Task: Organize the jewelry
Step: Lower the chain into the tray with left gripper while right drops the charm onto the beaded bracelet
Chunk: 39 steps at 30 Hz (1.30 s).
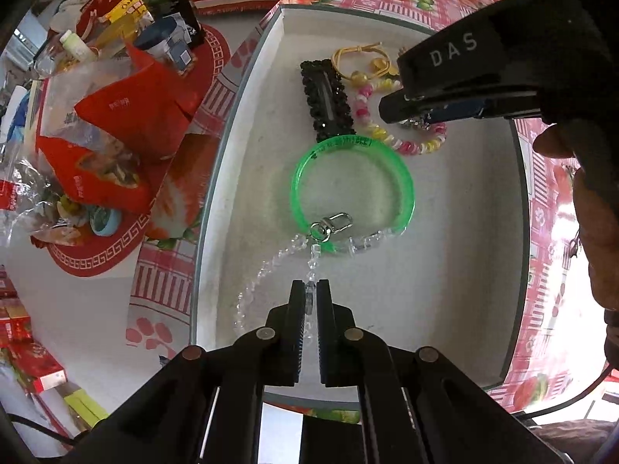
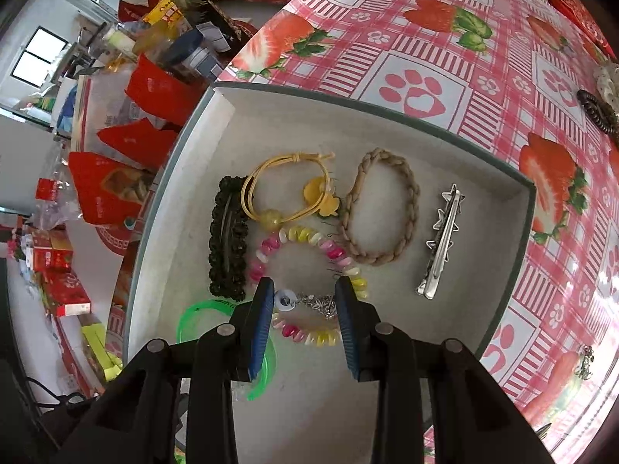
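Note:
A white tray (image 1: pixel 247 201) holds the jewelry. My left gripper (image 1: pixel 310 290) is shut on a clear bead chain (image 1: pixel 255 278) that is clipped to a green bangle (image 1: pixel 354 193) lying in the tray. My right gripper (image 2: pixel 303 290) is open, low over the tray, with a small silver charm piece (image 2: pixel 309 302) and a pink-yellow bead bracelet (image 2: pixel 309 247) between its fingers. In the left wrist view the right gripper (image 1: pixel 402 116) hovers over that bracelet (image 1: pixel 387 139). A black hair clip (image 2: pixel 228 243), a yellow hair tie (image 2: pixel 286 185), a braided beige band (image 2: pixel 381 208) and a silver clip (image 2: pixel 443 243) lie in the tray (image 2: pixel 483 309).
The tray sits on a pink strawberry tablecloth (image 2: pixel 425 50). Red snack bags (image 1: pixel 127 116), bottles and boxes crowd the table to the left. A dark coil hair tie (image 2: pixel 597 110) and a small metal piece (image 2: pixel 584 363) lie on the cloth to the right.

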Tool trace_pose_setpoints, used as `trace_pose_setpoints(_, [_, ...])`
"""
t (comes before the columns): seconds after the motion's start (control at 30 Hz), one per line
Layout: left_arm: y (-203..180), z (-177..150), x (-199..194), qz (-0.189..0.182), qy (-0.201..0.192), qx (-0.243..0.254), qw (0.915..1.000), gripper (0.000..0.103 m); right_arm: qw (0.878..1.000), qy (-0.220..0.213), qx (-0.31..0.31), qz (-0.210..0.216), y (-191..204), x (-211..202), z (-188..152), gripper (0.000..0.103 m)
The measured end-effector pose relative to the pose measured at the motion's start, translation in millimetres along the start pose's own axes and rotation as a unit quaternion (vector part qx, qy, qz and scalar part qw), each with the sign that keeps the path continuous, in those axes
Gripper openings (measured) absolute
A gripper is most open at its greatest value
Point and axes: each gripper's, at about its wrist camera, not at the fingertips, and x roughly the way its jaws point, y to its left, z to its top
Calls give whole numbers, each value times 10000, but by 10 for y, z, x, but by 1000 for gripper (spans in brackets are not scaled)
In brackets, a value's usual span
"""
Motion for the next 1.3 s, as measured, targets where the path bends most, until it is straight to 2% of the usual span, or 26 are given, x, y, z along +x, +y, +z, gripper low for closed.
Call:
trace_pose_setpoints(0.13, [6, 9, -44, 63, -57, -2, 10000, 11, 9999, 67, 43, 86, -18, -3, 2, 47])
trace_pose_setpoints(0.53, [-102, 12, -181, 176, -252, 242, 9992, 11, 9982, -95, 265, 527, -125, -293, -122, 63])
trace_pose_setpoints(0.7, [-146, 24, -216, 224, -297, 326, 9988, 11, 9968, -201, 393, 660, -162, -426, -152, 64])
trace_pose_setpoints(0.8, [-148, 39, -256, 223, -349, 302, 9987, 11, 9961, -280, 462, 692, -181, -494, -154, 70])
trace_pose_setpoints(1.3, [-185, 94, -326, 206, -307, 284, 9989, 12, 9900, -650, 898, 878, -445, -868, -154, 70])
